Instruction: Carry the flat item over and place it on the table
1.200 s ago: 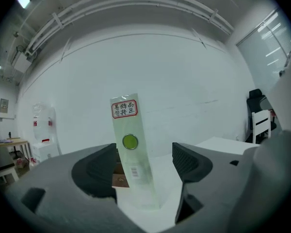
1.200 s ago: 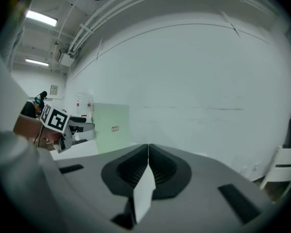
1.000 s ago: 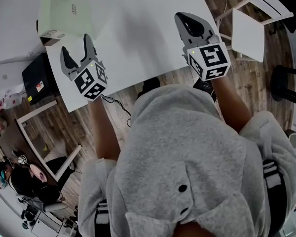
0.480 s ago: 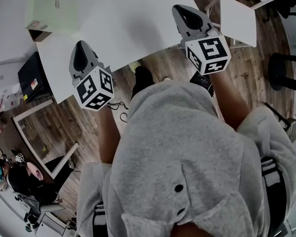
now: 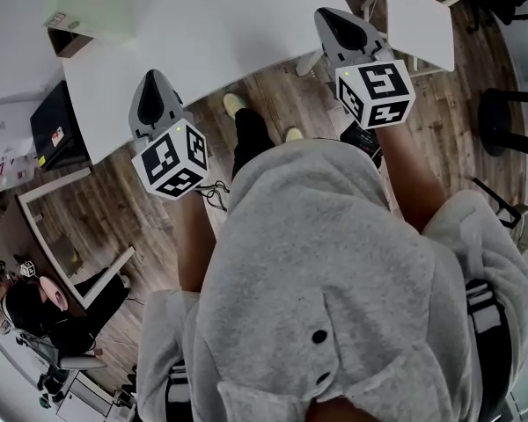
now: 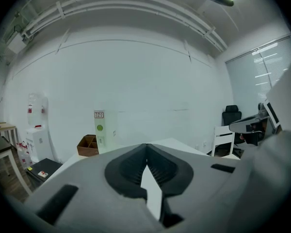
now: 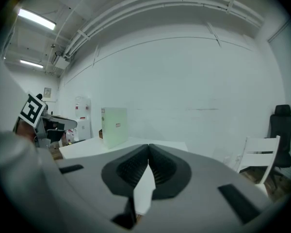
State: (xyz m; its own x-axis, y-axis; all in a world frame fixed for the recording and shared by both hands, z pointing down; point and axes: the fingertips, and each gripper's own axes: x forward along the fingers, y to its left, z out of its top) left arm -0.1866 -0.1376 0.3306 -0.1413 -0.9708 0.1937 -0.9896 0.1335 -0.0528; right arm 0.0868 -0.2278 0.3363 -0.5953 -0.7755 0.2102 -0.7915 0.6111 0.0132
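Now left gripper [image 5: 152, 79] fingers just closed empty, right gripper [image 5: 333, 20] likewise; box [image 6: 105, 132] label unreadable.

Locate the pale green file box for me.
The pale green file box stands at the head view's top left, on the left end of the white table, beside the brown cardboard box.

Cut off at the head view's top edge: the white table [image 5: 246, 25], the pale green box [image 5: 101, 7] at its far left, and the white chair [image 5: 418, 20] at far right. The wearer's grey hoodie [image 5: 326, 280] hides the near floor and partly covers the shoes [image 5: 234, 104]. A seated person [image 5: 22, 310] at near left is clipped by the dark rim. The box's label [image 6: 99, 114] is too small to read.
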